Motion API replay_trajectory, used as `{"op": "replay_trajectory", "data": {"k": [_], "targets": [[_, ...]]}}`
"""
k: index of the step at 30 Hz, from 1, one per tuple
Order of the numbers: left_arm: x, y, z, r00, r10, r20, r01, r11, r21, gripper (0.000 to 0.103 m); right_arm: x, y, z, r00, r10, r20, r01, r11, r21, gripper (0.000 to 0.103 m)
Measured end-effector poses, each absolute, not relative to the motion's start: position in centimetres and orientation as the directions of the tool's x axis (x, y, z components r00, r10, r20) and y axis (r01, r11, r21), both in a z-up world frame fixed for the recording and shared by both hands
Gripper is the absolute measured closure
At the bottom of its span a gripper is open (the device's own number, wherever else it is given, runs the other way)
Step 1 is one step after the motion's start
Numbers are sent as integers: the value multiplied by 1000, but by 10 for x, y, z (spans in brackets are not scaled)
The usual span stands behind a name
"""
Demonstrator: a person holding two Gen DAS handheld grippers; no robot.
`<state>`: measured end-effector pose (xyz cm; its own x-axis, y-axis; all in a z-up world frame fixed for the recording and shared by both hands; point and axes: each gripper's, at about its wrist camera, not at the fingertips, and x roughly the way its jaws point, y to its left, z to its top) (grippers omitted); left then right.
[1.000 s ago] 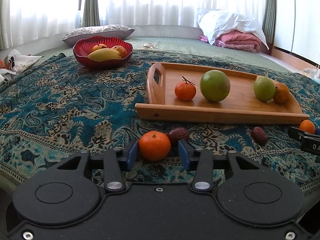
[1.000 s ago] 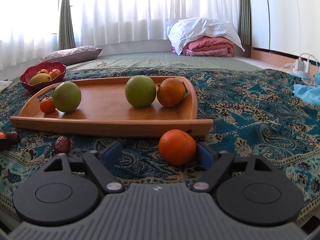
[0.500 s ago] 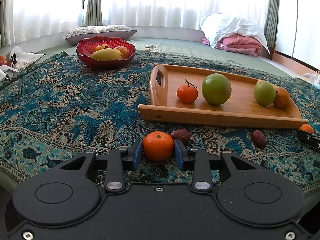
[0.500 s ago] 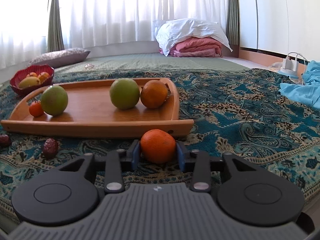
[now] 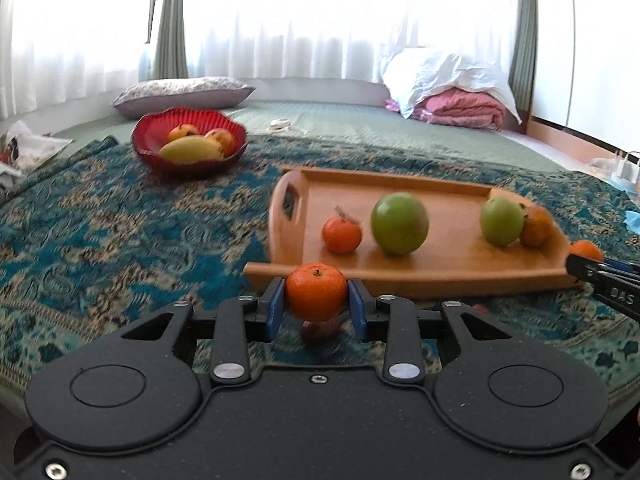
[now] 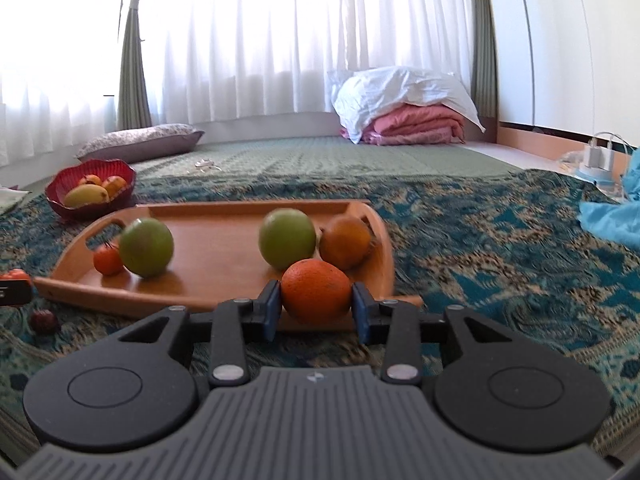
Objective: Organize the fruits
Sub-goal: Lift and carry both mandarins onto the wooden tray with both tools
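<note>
With the left gripper (image 5: pixel 316 307) clamped on a small orange mandarin (image 5: pixel 316 297) and the right gripper (image 6: pixel 316 309) on a larger round orange (image 6: pixel 316 295), both at the near rim, carry each level toward 12 o'clock over the rectangular wooden tray (image 6: pixel 224 240).

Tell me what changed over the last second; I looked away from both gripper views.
Both grippers closed: left gripper on a mandarin, right gripper on an orange. Both fruits are now lifted off the cloth. The tray and red bowl stayed put.
</note>
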<state>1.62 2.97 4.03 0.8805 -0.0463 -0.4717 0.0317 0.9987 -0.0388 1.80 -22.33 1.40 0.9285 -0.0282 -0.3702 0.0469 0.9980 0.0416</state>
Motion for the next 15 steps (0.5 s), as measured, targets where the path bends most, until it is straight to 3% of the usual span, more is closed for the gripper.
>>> {"op": "replay_trajectory", "data": {"k": [15], "targets": [[63, -18, 52, 859, -171, -482, 155, 985, -73, 71, 48, -217, 20, 927, -23, -373, 42, 998, 40, 61]]}}
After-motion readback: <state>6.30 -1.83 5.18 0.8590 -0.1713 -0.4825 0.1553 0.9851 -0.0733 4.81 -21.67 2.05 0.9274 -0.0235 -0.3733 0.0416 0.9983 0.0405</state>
